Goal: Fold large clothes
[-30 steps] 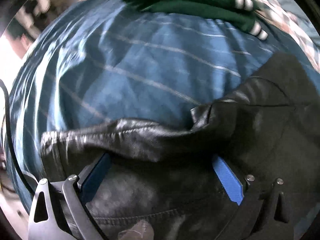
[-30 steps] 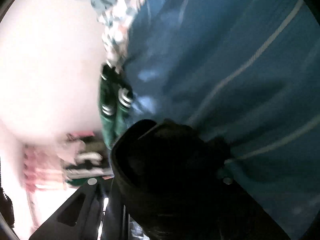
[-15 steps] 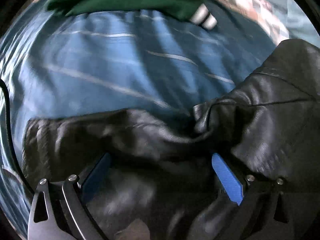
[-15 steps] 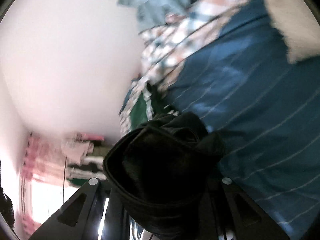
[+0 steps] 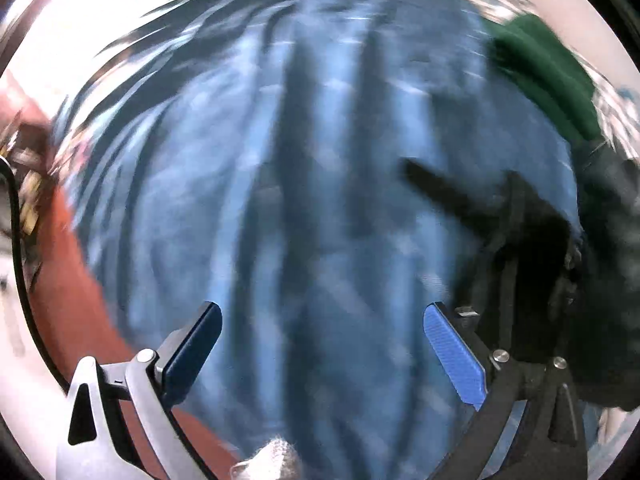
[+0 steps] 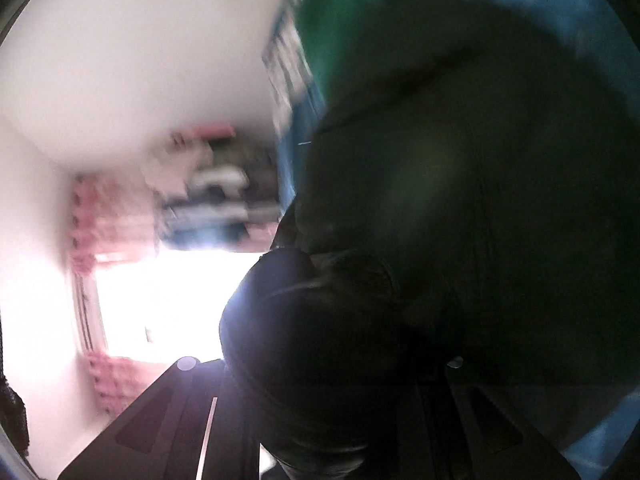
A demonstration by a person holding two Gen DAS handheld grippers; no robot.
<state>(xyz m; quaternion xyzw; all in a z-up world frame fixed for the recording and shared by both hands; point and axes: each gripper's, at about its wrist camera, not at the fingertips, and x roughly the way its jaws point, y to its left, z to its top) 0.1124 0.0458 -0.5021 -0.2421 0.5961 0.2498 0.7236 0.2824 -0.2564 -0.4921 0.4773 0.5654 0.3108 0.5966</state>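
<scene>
- Since the earlier frames the left gripper has let go: black leather filled the space between its blue pads then, and now the jaws stand wide apart with nothing between them, only the blue striped bedspread beyond.
- Left view is heavily motion-blurred, so this gripper is swinging, away from the garment as far as I can judge.
- Black leather jacket now lies at the right edge of the left view, on the bedspread, beside the green garment.
- Right gripper: dark jacket fabric bunches over its fingers and hides them. It was draped there before and is now closer to the lens; I cannot tell whether the jaws are closed on it.
- Green garment sits at the top of the right view; a bright window and wall fill the left.
- Judgement: one fold looks laid down on the left side; left gripper is free for a new edge.
</scene>
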